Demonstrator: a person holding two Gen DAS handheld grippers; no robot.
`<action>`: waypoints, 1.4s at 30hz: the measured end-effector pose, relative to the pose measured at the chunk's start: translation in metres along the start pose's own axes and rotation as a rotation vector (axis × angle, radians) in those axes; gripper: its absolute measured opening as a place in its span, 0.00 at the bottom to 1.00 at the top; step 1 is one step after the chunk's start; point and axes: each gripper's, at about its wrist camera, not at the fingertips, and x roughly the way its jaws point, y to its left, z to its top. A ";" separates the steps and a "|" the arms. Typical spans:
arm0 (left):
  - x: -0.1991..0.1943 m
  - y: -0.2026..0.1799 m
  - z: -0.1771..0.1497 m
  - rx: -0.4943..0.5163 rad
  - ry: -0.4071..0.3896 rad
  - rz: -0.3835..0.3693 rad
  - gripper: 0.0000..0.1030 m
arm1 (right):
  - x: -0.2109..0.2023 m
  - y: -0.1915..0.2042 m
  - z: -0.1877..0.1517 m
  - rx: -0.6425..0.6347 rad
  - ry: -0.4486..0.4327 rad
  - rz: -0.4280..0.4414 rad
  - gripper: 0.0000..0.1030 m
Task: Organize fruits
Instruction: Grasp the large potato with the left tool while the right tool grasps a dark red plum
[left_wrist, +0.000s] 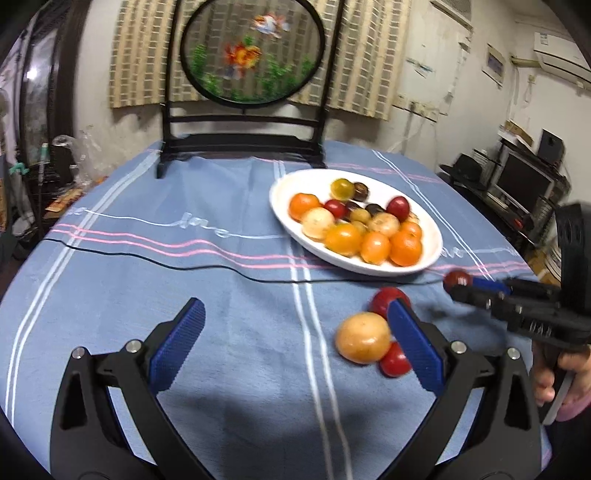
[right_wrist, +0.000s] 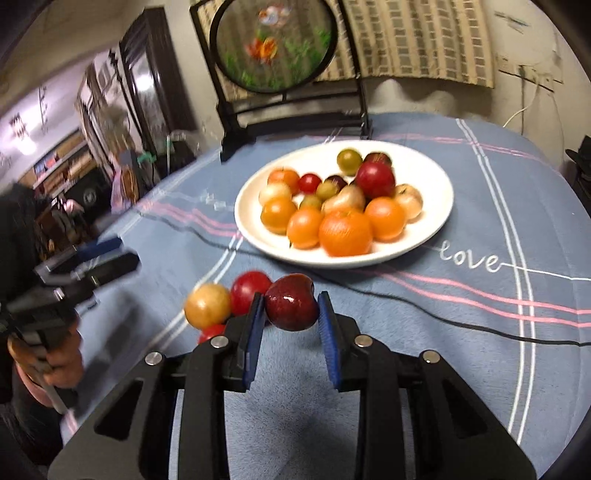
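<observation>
Plate (right_wrist: 439, 206) holds most fruit; my right gripper (right_wrist: 291, 314) pinches a dark red apple (right_wrist: 291, 301), left gripper (left_wrist: 295, 332) spread, three fruits (right_wrist: 207, 304) left beside the plate.

Black handheld frames, silver screws, ribbed blue fingers (right_wrist: 328, 343), bare skin.
</observation>
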 end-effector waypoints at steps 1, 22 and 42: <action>0.001 -0.001 -0.001 0.003 0.011 -0.018 0.98 | -0.002 0.000 0.000 0.002 -0.003 0.002 0.29; 0.029 -0.015 -0.002 -0.055 0.093 -0.079 0.95 | 0.015 0.012 -0.009 -0.069 0.074 -0.012 0.27; 0.016 -0.021 -0.006 0.002 0.052 -0.051 0.95 | 0.054 0.027 -0.016 -0.155 0.222 0.013 0.37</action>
